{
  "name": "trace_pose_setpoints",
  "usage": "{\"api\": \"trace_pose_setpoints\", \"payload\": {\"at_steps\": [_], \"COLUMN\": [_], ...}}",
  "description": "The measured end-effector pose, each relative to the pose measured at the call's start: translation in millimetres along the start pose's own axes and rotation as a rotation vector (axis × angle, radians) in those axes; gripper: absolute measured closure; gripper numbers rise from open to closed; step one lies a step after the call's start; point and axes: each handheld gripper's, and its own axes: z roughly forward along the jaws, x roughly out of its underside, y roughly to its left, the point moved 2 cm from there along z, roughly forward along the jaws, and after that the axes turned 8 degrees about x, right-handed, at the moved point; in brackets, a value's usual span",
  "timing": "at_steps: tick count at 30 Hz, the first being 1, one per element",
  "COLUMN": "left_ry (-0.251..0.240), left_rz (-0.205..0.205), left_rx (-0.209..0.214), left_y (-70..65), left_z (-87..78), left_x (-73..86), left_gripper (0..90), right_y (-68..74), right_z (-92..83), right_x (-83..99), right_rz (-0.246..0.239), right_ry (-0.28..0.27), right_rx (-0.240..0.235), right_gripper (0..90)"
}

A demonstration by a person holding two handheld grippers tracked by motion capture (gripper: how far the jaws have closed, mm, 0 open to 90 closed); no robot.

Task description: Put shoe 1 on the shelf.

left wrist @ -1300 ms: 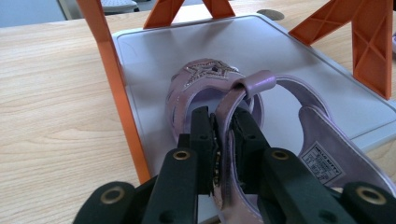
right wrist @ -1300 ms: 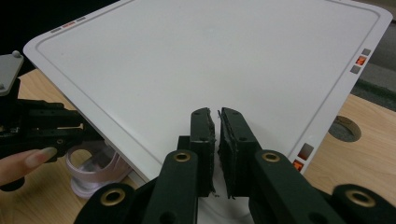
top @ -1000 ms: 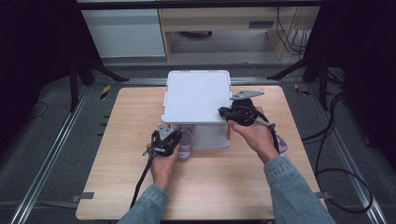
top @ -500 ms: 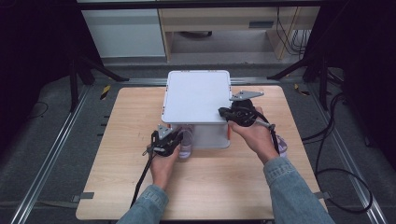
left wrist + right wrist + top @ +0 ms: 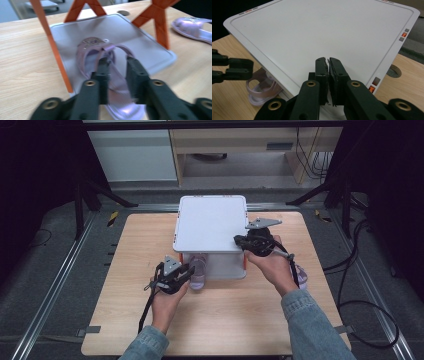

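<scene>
Left tongs point(image 5: 117, 65): narrow, jaws astride sandal point(image 5: 105, 72) strap; slide it fully onto rack point(image 5: 210, 227) shelf.
Right tongs point(image 5: 328, 65): closed, empty, resting on rack top; steady it.

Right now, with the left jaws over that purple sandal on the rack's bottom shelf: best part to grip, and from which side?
Grip the arched strap of the purple sandal, coming from the shelf's open front. The strap stands clear of the flat sole, giving the jaws of the left gripper two faces to pinch. The orange post and the white top likely block other approaches.
</scene>
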Motion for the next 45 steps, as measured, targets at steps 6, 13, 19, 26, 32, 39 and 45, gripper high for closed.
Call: {"api": "trace_pose_setpoints", "payload": {"at_steps": [6, 13, 19, 26, 32, 39, 45], "left_ry": [0.07, 0.151, 0.211, 0.255, 0.277, 0.265, 0.261], "left_rz": [0.072, 0.157, 0.211, 0.234, 0.24, 0.238, 0.217], "left_rx": [0.065, 0.096, 0.098, 0.096, 0.083, 0.064, 0.052], "left_y": [-12.5, -24.3, -29.4, -29.0, -23.9, -17.4, -9.0], "left_z": [-11.0, -9.1, 0.8, 7.6, 13.8, 19.4, 28.7], "left_x": [6.8, 23.0, 37.0, 46.2, 49.8, 48.3, 42.1], "left_gripper": [86.3, 88.5, 89.3, 89.5, 89.5, 89.4, 89.5], "right_y": [1.0, 0.9, 1.0, 1.1, 1.5, 1.4, 1.2], "right_z": [-0.7, -0.7, -0.8, -0.9, -1.0, -1.3, -1.3], "right_x": [0.2, 0.1, 0.2, 0.7, 0.9, 1.7, 1.9], "right_rz": [-0.004, -0.009, -0.01, -0.005, -0.005, -0.007, -0.009], "right_ry": [0.001, 0.0, 0.0, -0.002, -0.002, -0.007, -0.008], "right_rx": [0.004, 0.004, 0.004, 0.002, 0.003, -0.002, -0.007], "right_gripper": [86.0, 86.0, 86.1, 86.1, 87.2, 88.1, 88.6]}}
